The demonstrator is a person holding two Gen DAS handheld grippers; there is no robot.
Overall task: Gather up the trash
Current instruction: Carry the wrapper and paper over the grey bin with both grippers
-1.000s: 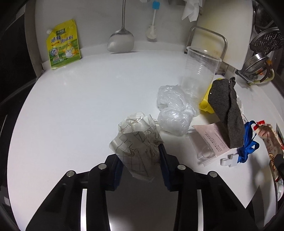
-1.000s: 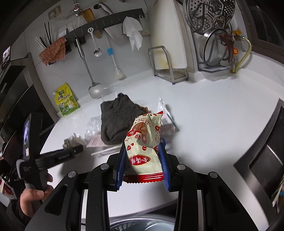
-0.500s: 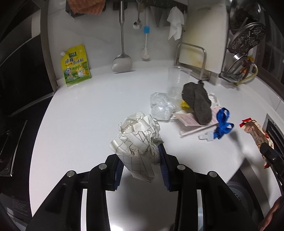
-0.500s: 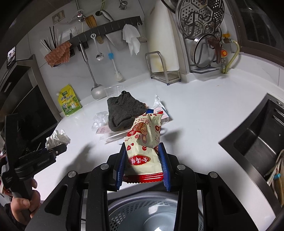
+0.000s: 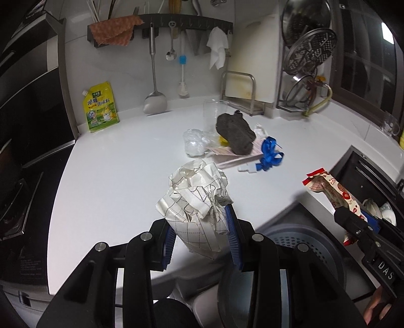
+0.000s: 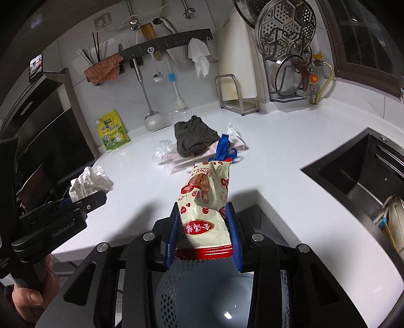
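- Left gripper [image 5: 200, 234]: blue pads pinch a crumpled sheet of checked paper [image 5: 195, 199]; the paper stands up between the fingers, above the front edge of the white counter [image 5: 113, 176].
- Right gripper [image 6: 203, 234]: blue pads pinch a red-and-cream snack wrapper [image 6: 205, 204] at its lower end; the upper end leans away from the camera.
- Grey perforated bin [image 6: 217, 295]: directly below the right gripper, in front of the counter edge. In the left wrist view it lies between the two grippers, lower right.
- A hand [image 6: 27, 295] grips the left tool's handle at lower left of the right wrist view.
- Mid counter, remaining items in one cluster: blue ribbon [image 5: 269, 154], pink paper slip [image 5: 227, 151], dark grey cloth [image 5: 236, 132], crumpled clear plastic [image 5: 195, 141], clear plastic cup [image 5: 214, 114] behind the cloth.
- Right of the counter: dark sink [image 6: 366, 176].
- Far edge: yellow-green seasoning pouch [image 5: 101, 107] leaning on the wall; utensil rail [image 5: 161, 21] above, with ladle, spoon and cloths hanging.
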